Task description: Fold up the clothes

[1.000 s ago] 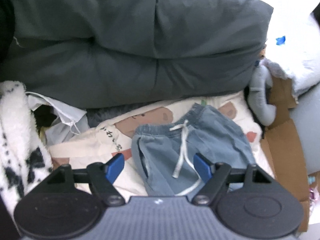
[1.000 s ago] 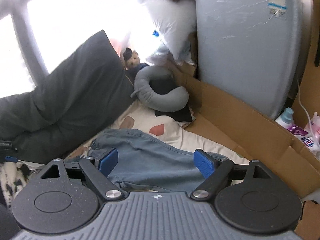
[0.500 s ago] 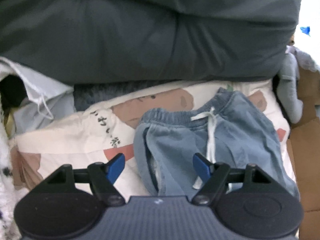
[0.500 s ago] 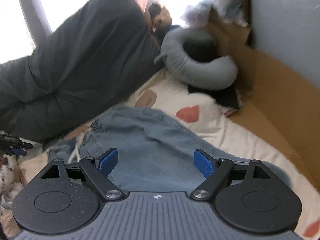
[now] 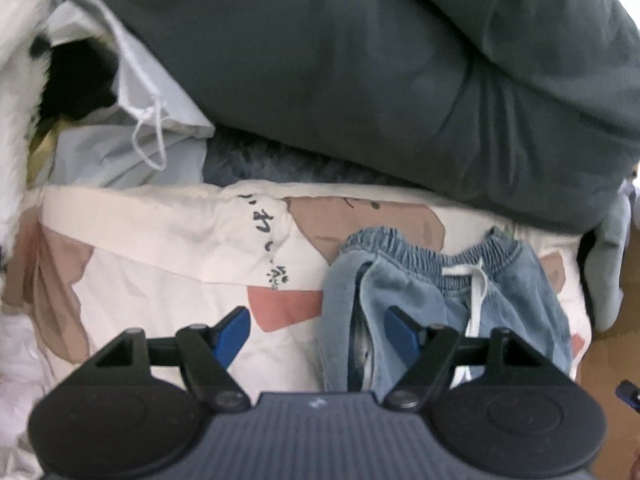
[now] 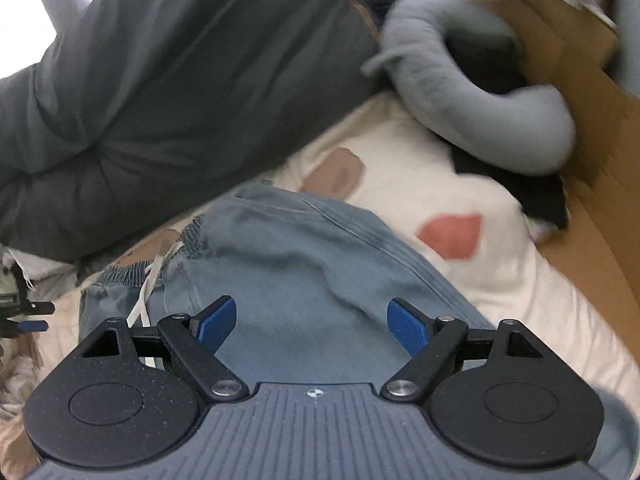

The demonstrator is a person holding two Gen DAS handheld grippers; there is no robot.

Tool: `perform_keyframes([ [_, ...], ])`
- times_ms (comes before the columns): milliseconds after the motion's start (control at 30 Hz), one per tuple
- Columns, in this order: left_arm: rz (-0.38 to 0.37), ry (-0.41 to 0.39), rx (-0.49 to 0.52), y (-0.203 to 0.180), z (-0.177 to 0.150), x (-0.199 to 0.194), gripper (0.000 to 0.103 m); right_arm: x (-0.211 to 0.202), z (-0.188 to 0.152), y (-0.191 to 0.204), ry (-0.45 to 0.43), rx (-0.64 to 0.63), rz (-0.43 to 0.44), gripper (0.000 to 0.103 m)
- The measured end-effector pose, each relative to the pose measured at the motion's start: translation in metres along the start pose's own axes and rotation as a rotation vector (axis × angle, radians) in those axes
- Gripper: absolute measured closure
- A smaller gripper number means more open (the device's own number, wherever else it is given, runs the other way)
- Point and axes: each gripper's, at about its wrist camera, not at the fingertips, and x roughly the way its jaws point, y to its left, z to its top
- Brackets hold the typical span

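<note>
At the far left edge of the left wrist view a fluffy white blanket with black patches (image 5: pixel 16 92) bulges up, shaggy and soft; beside it lies a thin, crinkled pale bag (image 5: pixel 132 148) with a white drawstring looped over it; above and to the right a big dark grey pillow (image 5: pixel 360 72) slumps in smooth, heavy folds. Below them spreads a cream bedsheet (image 5: pixel 160 280), matte cotton printed with brown and salmon blobs and a line of dark lettering. The left gripper (image 5: pixel 316 330) hangs low over it, black arms and ribbed blue pads spread apart and gripping nothing; its left pad sits over the bare sheet, its right pad over the side edge of the blue denim shorts (image 5: pixel 520 280), whose gathered elastic waistband and flat white drawstring lie toward the pillow.

In the right wrist view the same denim shorts (image 6: pixel 300 264) lie flat on the sheet (image 6: pixel 500 272), soft faded cloth with a long stitched seam; the right gripper (image 6: pixel 310 322) is released too, pads wide apart just above the fabric, nothing pinched between them. Further right a curved grey neck pillow (image 6: pixel 500 120), plump and smooth, rests against a wall of plain brown cardboard (image 6: pixel 580 92).
</note>
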Motion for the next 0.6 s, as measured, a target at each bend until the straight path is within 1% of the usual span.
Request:
perform_keyframes([
  [100,-0.021,-0.021,-0.025,0.007,0.000,-0.001,0.031,0.015,0.013,0.023,0.015,-0.036,-0.006,0.016],
  [233,-0.053,-0.041,-0.048,0.014,0.003,0.001,0.031,0.037,0.021,0.049,0.030,-0.009,0.018,0.016],
  [300,-0.071,-0.050,-0.063,0.018,0.006,0.007,0.031,0.050,0.019,0.064,0.027,-0.010,0.038,0.016],
  [367,-0.082,-0.058,-0.078,0.021,0.009,0.016,0.034,0.065,0.018,0.081,0.028,-0.066,0.061,0.016],
  [467,-0.115,-0.043,-0.106,0.024,0.015,0.033,0.038,0.085,0.010,0.100,0.055,-0.185,0.092,0.016],
  [533,-0.121,-0.050,-0.118,0.024,0.017,0.041,0.039,0.095,0.004,0.103,0.074,-0.205,0.084,0.017],
  [600,-0.134,-0.040,-0.134,0.025,0.020,0.051,0.040,0.104,-0.002,0.103,0.092,-0.204,0.082,0.017],
])
